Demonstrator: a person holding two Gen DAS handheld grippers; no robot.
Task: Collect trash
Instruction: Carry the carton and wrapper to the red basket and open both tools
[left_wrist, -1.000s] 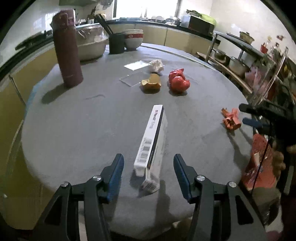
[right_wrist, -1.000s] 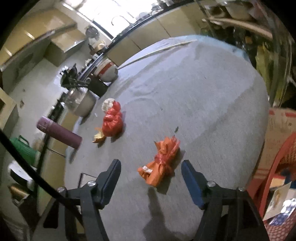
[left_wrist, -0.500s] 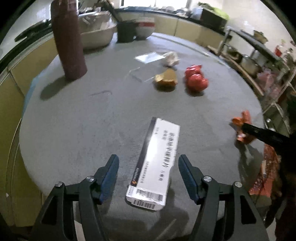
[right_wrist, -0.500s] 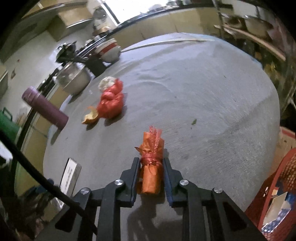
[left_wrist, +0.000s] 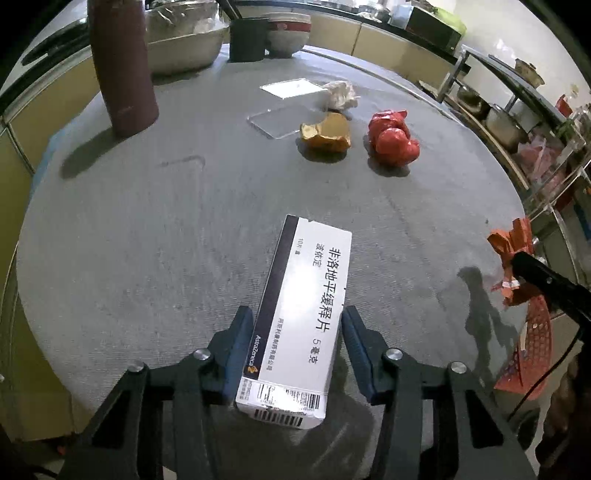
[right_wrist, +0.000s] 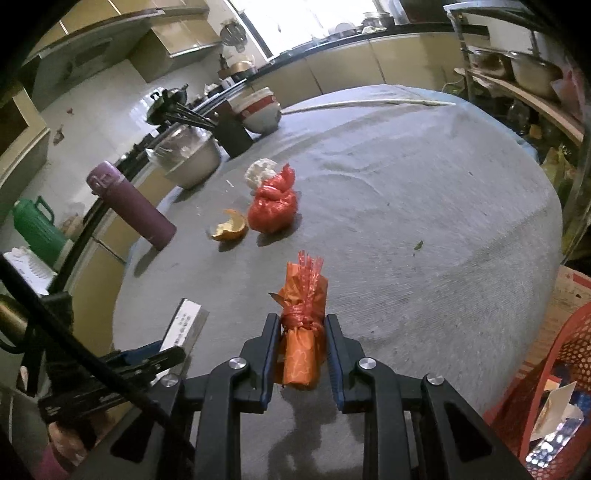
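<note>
The medicine box (left_wrist: 295, 317) lies flat near the front edge of the round tabletop (left_wrist: 147, 221), directly between the fingers of the left gripper (left_wrist: 297, 328). Its long axis runs along the direction in which the gripper points, so the fingers meet its two long sides. The jaws are closing on it; the pads look to be at the sides of the box, but I cannot tell if they press already.

The right gripper (right_wrist: 300, 347) is clamped on the orange wrapper bundle (right_wrist: 303, 332) close to the right edge of the tabletop. The bundle also lies lengthwise between the fingers, with its frilled end pointing away.

Just past that edge, lower down, stands a red basket (right_wrist: 561, 354) with some paper and packets inside. It is nearer to the right hand, so I judge the bundle goes there first.

The red bag (left_wrist: 391, 138), the orange peel (left_wrist: 327, 132) and the crumpled tissue (left_wrist: 340, 94) wait toward the far side.
</note>
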